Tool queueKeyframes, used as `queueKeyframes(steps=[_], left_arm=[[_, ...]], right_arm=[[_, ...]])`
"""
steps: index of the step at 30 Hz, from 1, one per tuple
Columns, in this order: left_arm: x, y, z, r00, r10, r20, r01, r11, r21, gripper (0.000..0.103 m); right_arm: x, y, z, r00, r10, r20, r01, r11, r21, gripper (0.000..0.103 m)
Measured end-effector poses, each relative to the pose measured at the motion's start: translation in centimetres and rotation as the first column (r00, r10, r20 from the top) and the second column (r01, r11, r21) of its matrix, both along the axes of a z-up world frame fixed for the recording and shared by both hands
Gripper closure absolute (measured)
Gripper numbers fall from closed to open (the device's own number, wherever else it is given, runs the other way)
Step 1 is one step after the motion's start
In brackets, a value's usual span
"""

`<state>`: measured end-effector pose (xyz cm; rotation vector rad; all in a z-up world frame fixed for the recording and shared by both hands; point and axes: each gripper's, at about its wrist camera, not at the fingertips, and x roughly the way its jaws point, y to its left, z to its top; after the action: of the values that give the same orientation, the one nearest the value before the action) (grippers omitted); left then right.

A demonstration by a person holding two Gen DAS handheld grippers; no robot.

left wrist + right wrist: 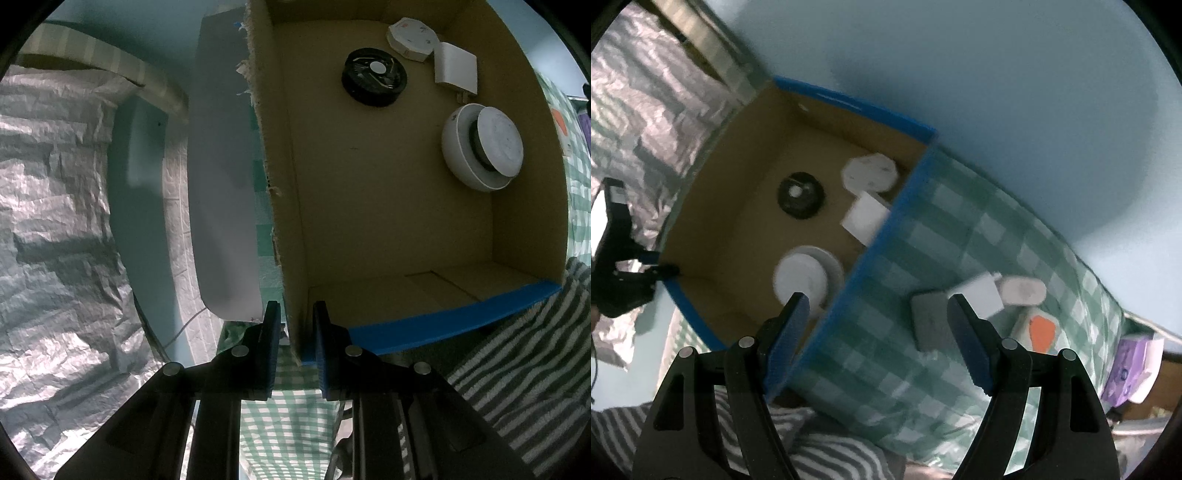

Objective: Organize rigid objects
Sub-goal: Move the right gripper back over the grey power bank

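Note:
A cardboard box [369, 206] with blue-taped rims holds a black round fan [373, 76], a white octagonal device [412, 38], a white adapter [455, 67] and a white round device [482, 147]. My left gripper [294, 317] is shut on the box's left wall at its near corner. In the right wrist view the box [738, 177] lies at left, with the left gripper [661, 269] on its corner. My right gripper [877, 321] is open and empty above the checked cloth, near a grey block [929, 323], a white charger [979, 297], a white oval device [1023, 290] and an orange-and-white item [1038, 330].
A green checked cloth [960, 229] covers the table against a pale blue wall. A striped towel [524, 354] lies at the box's near side. Crinkled silver foil [55, 221] and a white panel [221, 184] are left of the box. Purple packets [1126, 369] sit at far right.

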<state>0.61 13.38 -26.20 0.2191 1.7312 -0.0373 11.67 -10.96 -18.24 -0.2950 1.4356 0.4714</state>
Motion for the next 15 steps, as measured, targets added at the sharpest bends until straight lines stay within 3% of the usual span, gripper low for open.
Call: queueKeyframes(steps=[8, 15], left_arm=[[0.1, -0.1, 0.1, 1.0, -0.006, 0.0, 0.006, 1.0, 0.0, 0.086], [0.2, -0.3, 0.2, 1.0, -0.015, 0.0, 0.015, 1.0, 0.003, 0.086]], right_arm=[[1.5, -4.9, -3.4, 0.995, -0.085, -0.051, 0.079, 0.991, -0.105, 0.025], [2.2, -7.0, -6.1, 0.985, -0.131, -0.109, 0.121, 0.988, -0.094, 0.025]])
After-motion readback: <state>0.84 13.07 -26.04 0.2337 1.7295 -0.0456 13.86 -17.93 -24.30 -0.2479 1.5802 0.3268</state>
